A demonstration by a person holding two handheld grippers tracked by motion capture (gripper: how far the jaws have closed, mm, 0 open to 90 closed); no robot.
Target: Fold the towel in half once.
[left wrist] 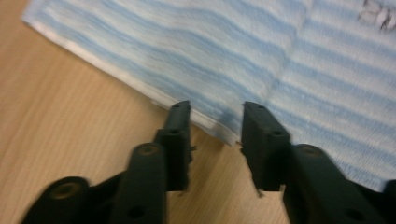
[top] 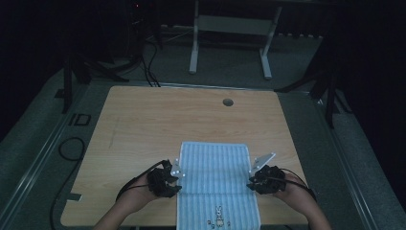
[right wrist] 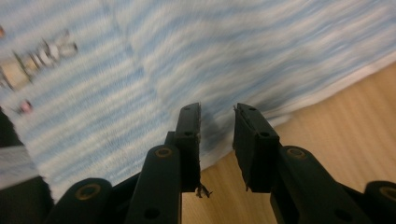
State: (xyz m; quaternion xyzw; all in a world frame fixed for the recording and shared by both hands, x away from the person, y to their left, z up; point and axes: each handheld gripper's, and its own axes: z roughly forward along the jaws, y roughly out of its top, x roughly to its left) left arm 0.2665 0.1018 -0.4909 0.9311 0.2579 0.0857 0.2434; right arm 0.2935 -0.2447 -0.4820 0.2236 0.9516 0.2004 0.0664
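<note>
Currently both sets of jaws parted, nothing held: left gripper [left wrist: 216, 119] and right gripper [right wrist: 217, 121] each straddle a side hem of the blue-striped towel [top: 215, 177] on the wooden table [top: 143, 124].

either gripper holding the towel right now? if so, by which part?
Nothing is held. Both the left gripper and the right gripper have open jaws at the side edges of the striped towel, not closed on it.

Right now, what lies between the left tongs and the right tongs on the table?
In the high view, the blue striped towel spans the stretch between the left tongs and the right tongs, each at one side edge.
</note>
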